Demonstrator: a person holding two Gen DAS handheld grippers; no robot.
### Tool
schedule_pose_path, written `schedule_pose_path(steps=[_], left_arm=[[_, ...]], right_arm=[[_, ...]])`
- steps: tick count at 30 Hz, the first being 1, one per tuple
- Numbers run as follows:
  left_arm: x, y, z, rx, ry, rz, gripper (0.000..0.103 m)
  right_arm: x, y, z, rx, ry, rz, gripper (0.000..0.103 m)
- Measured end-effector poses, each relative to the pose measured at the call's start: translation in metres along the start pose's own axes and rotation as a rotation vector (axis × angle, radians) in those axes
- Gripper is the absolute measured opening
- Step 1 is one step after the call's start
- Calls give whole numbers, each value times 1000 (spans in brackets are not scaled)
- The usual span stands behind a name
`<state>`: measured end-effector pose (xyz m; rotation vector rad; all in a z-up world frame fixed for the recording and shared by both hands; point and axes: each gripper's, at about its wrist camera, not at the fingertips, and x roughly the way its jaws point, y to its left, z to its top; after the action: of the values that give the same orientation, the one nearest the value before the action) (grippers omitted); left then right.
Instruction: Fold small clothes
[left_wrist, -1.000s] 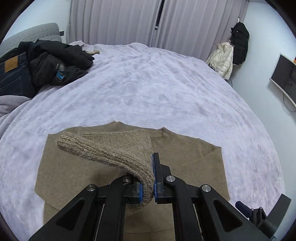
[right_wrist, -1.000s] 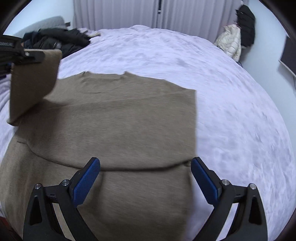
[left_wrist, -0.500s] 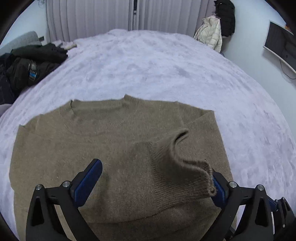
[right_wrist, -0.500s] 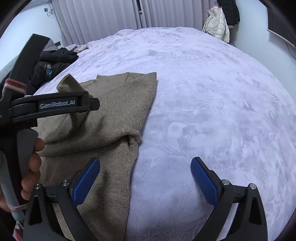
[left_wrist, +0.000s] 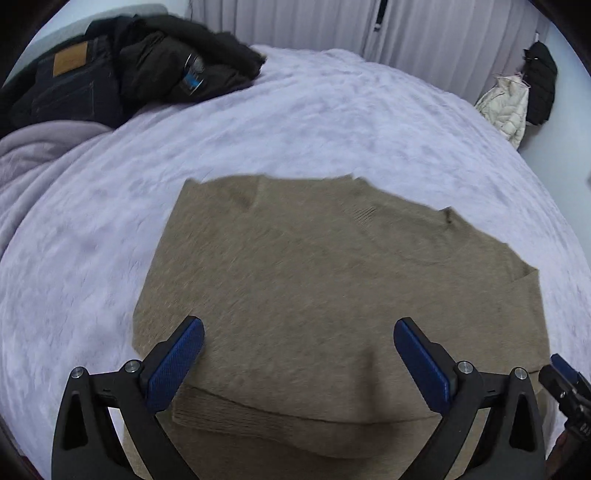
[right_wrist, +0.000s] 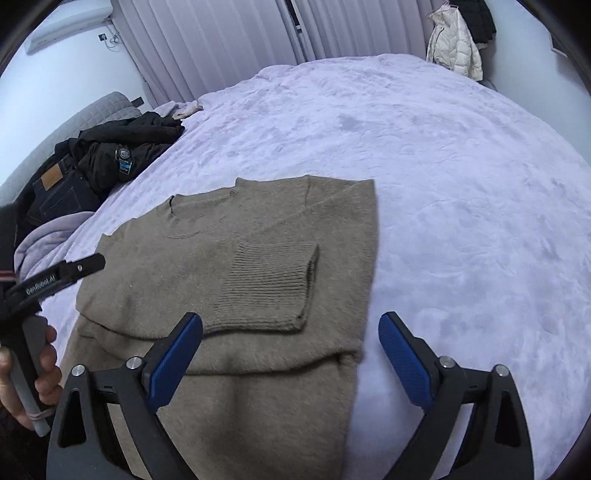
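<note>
A tan knit sweater lies flat on the lilac bed, neckline away from me. In the right wrist view the sweater has both sleeves folded across its chest, with a ribbed cuff lying on top at the right. My left gripper is open and empty just above the sweater's lower half. It also shows from the side in the right wrist view. My right gripper is open and empty above the sweater's lower right part.
A heap of dark clothes and jeans lies at the bed's far left, also in the right wrist view. A lilac blanket is bunched beside it. Jackets hang by the far wall. The lilac bedspread stretches right.
My left gripper let go of the sleeve, which now lies folded across the chest, and drew back to the left. Both grippers now stand open over the sweater's lower half.
</note>
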<state>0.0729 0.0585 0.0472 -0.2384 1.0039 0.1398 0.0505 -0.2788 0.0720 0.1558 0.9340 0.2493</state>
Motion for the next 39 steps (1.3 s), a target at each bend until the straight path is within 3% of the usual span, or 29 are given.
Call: schedule_pose_path(steps=[2,3,5,7,10,13,16,18,19,21,23,27,29,31,32,35,39], left_arm=[[28,15,-12,7,79,52,103],[35,18,-19,29,84,50,103],[27,17,-24,73,46,38,103],[12,15,-24,111,23,50,103],[-16,13,-17,129,-64,-12,103],[-12,-6,-2,147,-50,-92,103],[15,-31,10,191,5,-103,103],[47,-37,10,216,102,-53,103],[54,-35,7,226,112,-38,103],[50,-29,3,248,78,-65,103],[42,-14,2,252,57,-70,103],[41,25,6,218,56,-127,103],[39,37,12,185,57,-113,103],[28,44,16,133,42,-86,103],[20,45,15,111,29,-103,103],[8,30,-7,129,65,-180,103],[0,12,-55,260,101,-67,103]], right_arm=[[18,13,4,-31,27,-24,86],[27,19,5,-58,29,-72,77],[50,22,6,-114,71,-238,69],[48,13,8,-48,72,-228,68],[25,17,9,-36,32,-286,70],[12,48,14,-112,-8,-224,76],[33,91,18,-179,45,-163,77],[59,114,18,-225,112,-152,77],[75,120,17,-241,153,-154,77],[95,117,10,-256,179,-200,77],[89,103,9,-224,138,-172,78],[77,65,11,-168,114,-215,78],[73,53,14,-137,120,-177,78],[65,53,19,-106,116,-232,80],[58,57,20,-78,102,-256,80],[48,74,14,-58,107,-135,80],[42,113,-26,-193,179,-153,80]])
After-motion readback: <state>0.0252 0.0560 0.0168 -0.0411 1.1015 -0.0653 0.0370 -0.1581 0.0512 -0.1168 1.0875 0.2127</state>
